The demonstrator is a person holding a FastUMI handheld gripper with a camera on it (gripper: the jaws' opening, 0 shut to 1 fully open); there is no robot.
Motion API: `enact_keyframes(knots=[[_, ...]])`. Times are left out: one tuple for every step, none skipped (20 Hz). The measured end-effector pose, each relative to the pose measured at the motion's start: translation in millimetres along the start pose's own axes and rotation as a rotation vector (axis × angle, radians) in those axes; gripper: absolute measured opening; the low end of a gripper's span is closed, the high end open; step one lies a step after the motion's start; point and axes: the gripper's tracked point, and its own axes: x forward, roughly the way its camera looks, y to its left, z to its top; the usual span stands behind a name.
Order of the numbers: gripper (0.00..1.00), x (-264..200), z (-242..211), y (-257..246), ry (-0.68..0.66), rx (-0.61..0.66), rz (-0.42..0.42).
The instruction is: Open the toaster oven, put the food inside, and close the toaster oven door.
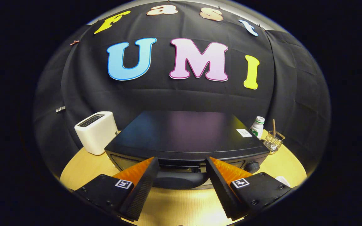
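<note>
A staged kitchen booth: black cloth is hanging behind a worktop (281, 163) that is carrying an oven (184, 135), toaster (96, 131) and bottle (257, 127).

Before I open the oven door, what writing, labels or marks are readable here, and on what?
Readable text: none.
White sticker on the toaster oven top: too small to read.
Bottle label: blurred.
Square coded tags on the open gripper, fingers either side of the door handle: patterns, not words.

Glossy black toaster oven (184, 131) on smooth pale wood table (281, 163).
</note>
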Motion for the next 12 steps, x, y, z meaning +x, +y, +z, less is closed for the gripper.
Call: enact_keyframes(knots=[[0.98,-4.1,-0.9,0.9,0.001,-0.005,0.001],[0.98,-7.5,-4.9,1.1,0.014,-0.026,0.002],[0.98,-14.0,-5.5,1.7,0.016,-0.039,0.002],[0.98,-19.0,-8.8,1.3,0.024,-0.039,0.001],[0.98,-22.8,-13.0,1.4,0.025,-0.039,0.0],[0.97,-27.0,-16.5,1.9,0.028,-0.044,-0.001],[0.97,-30.8,-19.8,2.0,0.028,-0.052,-0.001],[0.97,-34.4,-22.6,2.3,0.027,-0.058,-0.001],[0.97,-38.0,-25.5,2.1,0.02,-0.06,0.0],[0.97,-40.0,-27.8,1.8,0.016,-0.052,-0.002],[0.97,-42.2,-30.9,2.4,0.016,-0.049,-0.005],[0.97,-43.8,-32.6,3.2,0.013,-0.057,-0.008]])
